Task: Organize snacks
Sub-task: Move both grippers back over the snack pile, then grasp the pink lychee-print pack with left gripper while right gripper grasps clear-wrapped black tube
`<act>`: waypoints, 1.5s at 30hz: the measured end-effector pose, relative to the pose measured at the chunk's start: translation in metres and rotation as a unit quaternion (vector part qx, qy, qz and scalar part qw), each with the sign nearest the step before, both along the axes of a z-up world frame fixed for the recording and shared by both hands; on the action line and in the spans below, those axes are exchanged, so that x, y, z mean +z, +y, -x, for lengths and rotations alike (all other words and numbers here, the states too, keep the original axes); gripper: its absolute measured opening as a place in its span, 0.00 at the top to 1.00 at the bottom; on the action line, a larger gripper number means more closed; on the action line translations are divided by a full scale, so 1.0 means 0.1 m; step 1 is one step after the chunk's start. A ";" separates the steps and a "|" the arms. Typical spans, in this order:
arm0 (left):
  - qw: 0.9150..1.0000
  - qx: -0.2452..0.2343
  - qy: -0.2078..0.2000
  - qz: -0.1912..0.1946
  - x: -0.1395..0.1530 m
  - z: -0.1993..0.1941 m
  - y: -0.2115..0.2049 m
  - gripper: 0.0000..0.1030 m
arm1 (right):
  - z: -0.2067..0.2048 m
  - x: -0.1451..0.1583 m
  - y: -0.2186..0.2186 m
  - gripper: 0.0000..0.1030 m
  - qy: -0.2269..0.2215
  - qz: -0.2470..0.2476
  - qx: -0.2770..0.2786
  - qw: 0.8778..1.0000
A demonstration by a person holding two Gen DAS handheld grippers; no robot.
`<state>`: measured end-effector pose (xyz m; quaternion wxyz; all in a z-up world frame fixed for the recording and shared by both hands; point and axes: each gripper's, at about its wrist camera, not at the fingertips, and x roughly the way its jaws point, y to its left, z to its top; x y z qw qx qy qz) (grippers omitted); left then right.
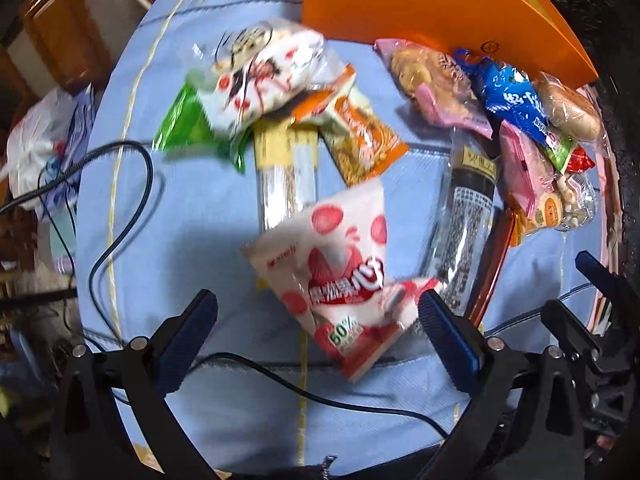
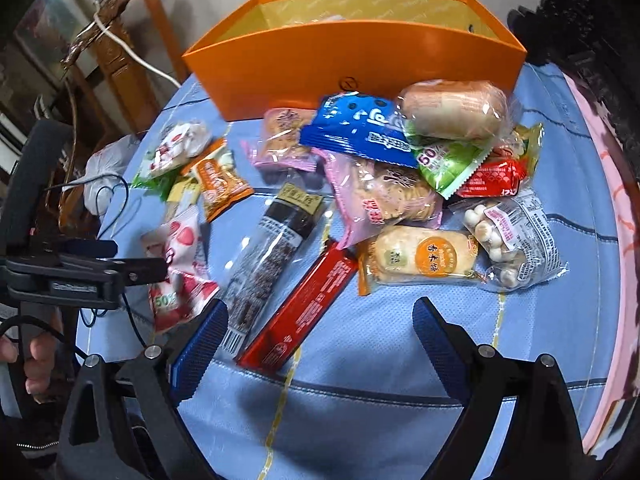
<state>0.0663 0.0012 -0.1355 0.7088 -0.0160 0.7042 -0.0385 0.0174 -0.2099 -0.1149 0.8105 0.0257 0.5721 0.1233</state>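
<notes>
Two handheld grippers hang over a round table under a pale blue cloth [image 2: 360, 420], where about a dozen snack packets lie loose in front of an open orange box [image 2: 352, 64] at the far edge. The left gripper [image 1: 318, 318] has its jaws spread wide and empty, pointing down at a white and pink strawberry packet [image 1: 332, 276] that lies between them but untouched. The right gripper [image 2: 320, 332] is likewise spread and empty, with the near end of a red bar wrapper [image 2: 304, 312] between its fingers. Risks, as a judgement: the slick, puffy film could slip or crumple under the pads; the red bar lies just beside a long clear pack with a black label [image 2: 276, 252], so closing may catch both; a black cable [image 1: 120, 216] trails across the cloth near the left gripper and could snag; the heaped packets on the right overlap, so lifting 1 may drag others. Readable writing: "60%" on the strawberry packet in the left view, "50" on a green packet [image 2: 448, 164]; Chinese characters on several wrappers are too blurred to read surely.
</notes>
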 end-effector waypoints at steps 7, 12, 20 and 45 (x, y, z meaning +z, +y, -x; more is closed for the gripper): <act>0.996 0.085 0.021 0.020 -0.26 0.07 0.08 0.04 | 0.16 0.11 -0.07 0.09 -0.016 0.012 0.023 1.000; 0.987 0.148 0.028 0.062 -0.40 0.10 0.19 0.04 | 0.22 0.11 -0.18 0.07 -0.006 0.029 0.014 0.999; 0.997 0.040 -0.058 0.019 -0.08 0.24 0.10 0.68 | 0.19 -0.13 -0.14 0.06 0.043 0.017 -0.028 0.999; 0.994 -0.048 -0.082 0.045 0.13 -0.06 0.59 0.67 | -0.35 -0.48 1.07 0.74 0.063 0.088 0.001 0.994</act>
